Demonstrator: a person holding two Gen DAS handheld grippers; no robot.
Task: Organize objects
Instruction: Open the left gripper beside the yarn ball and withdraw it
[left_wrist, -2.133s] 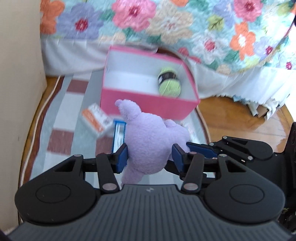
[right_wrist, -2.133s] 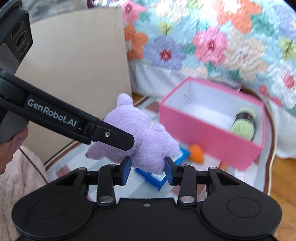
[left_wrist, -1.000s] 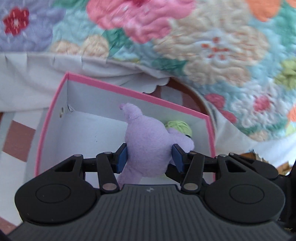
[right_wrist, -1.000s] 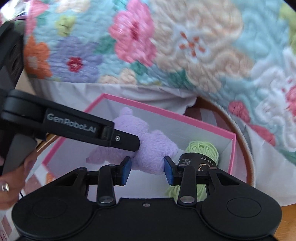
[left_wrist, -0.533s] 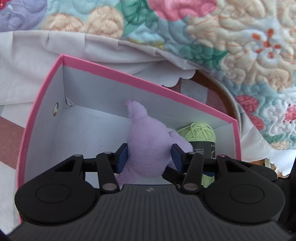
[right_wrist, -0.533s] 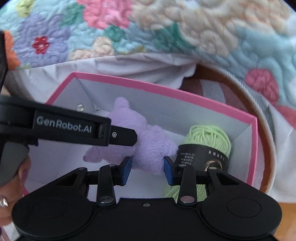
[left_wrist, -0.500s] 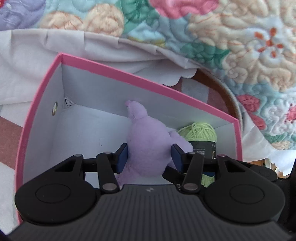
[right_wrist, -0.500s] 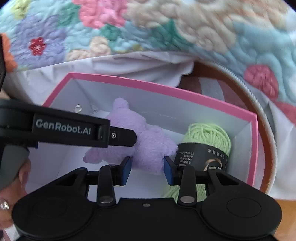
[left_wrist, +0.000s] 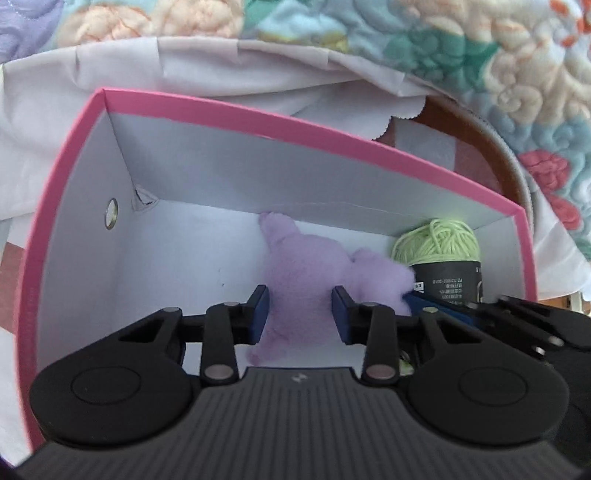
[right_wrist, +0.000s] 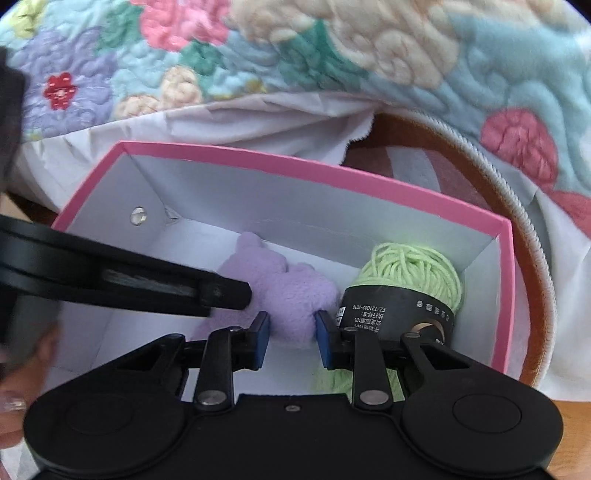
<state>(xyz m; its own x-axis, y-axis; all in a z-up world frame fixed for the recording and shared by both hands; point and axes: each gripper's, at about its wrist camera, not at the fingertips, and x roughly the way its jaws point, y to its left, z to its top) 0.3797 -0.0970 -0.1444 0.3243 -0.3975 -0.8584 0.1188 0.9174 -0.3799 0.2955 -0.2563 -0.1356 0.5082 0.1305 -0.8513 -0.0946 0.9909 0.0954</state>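
Jaws of both the left gripper (left_wrist: 300, 309) and right gripper (right_wrist: 291, 336) have just been closing, pinching the soft, light, squashy lilac plush toy (left_wrist: 314, 273) mid-body inside the pink cardboard box (left_wrist: 258, 118).

Both grippers pitched down, squeezing in on the same soft thing

Left gripper (left_wrist: 300, 308), black with blue pads, has just been closing, its 2 fingers pressing the lilac plush toy (left_wrist: 314, 273) from both sides. Right gripper (right_wrist: 290, 338) too, jaws narrower, pinching the same toy. Its tip pokes into the left view, and a hand (right_wrist: 22, 373) shows blurry at the right view's edge.
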